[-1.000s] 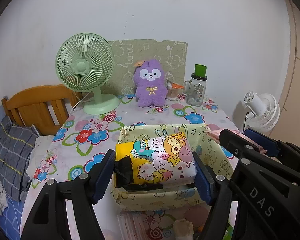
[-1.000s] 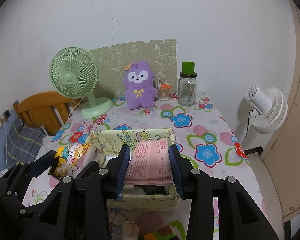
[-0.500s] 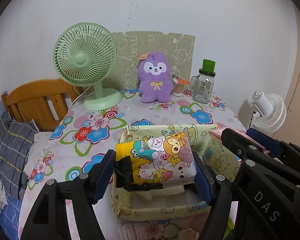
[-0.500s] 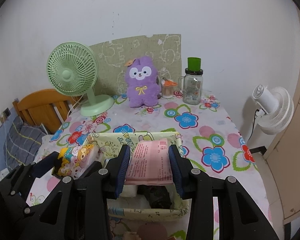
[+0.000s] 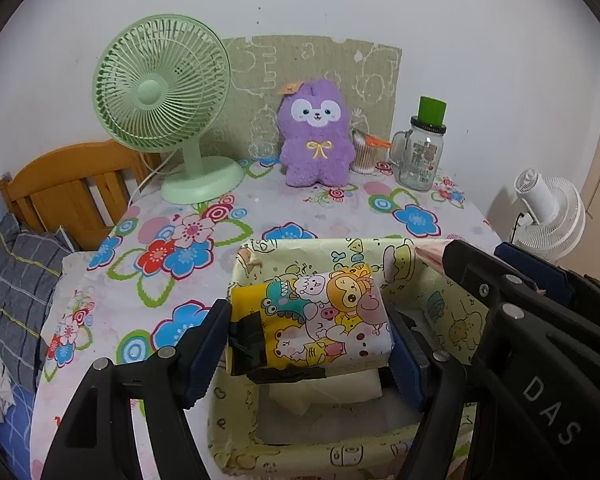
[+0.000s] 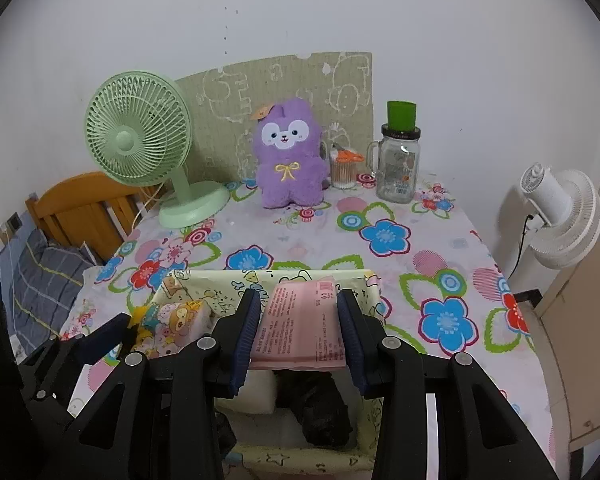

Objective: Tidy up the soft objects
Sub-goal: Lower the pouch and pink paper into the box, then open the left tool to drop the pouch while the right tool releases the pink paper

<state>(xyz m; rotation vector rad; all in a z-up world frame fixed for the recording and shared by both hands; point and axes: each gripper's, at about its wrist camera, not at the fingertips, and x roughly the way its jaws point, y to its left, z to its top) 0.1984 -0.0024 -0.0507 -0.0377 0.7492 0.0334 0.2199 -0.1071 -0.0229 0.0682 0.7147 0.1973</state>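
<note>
1. You are in a home, in what looks like a bedroom.
2. To your far left stands a wooden headboard (image 5: 72, 184) with a checked pillow (image 5: 16, 280) on blue bedding.
3. The table (image 6: 452, 248) wears a flowered cloth.
4. Far on it sit a green desk fan (image 5: 160, 92), a purple plush toy (image 6: 288, 156) and a glass jar mug (image 5: 420, 152).
5. A white fan (image 6: 564, 216) stands at your right.
</note>
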